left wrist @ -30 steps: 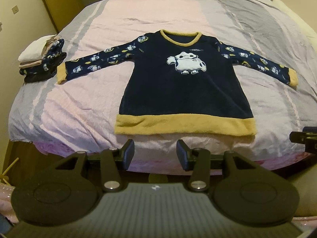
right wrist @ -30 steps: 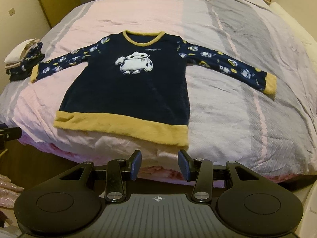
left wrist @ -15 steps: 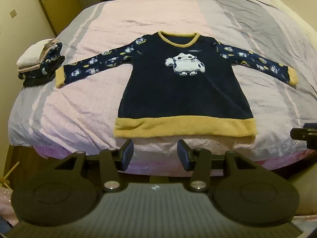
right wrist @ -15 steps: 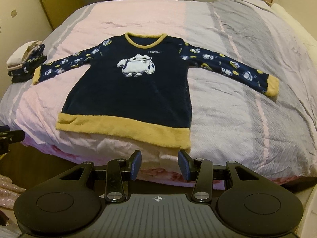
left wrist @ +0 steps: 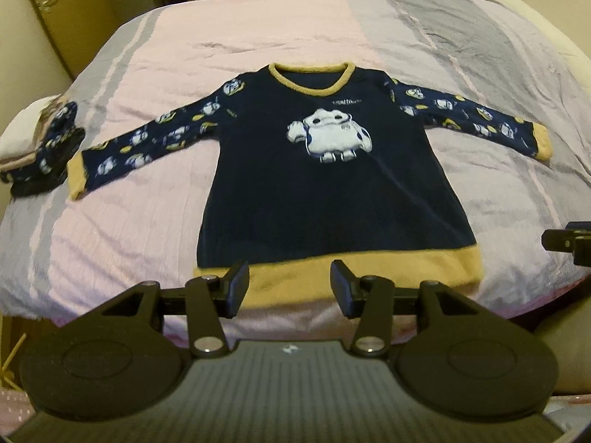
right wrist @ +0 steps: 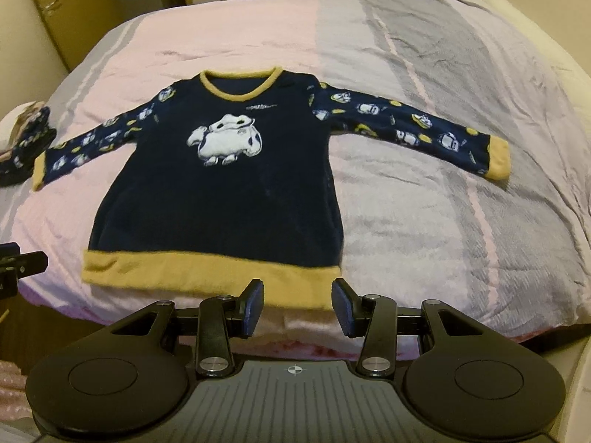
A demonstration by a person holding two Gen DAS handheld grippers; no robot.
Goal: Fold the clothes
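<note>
Top: navy sweater (left wrist: 332, 192) w/ yellow hem, flat & face-up on bed (left wrist: 258, 33), sleeves spread out to both sides.
Left tool (left wrist: 290, 288): jaws apart, nothing held; over hem nr left corner.
Right tool (right wrist: 297, 306): jaws apart, empty; over hem's right corner.
Stack: folded clothes (left wrist: 37, 147) at bed's left edge, just beyond left cuff.

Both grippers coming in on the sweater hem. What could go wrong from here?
1. The yellow hem lies near the bed edge; a pull toward the person could drag the sweater off.
2. Open left gripper and right gripper may pinch the wrinkled bedcover along with the fabric.
</note>
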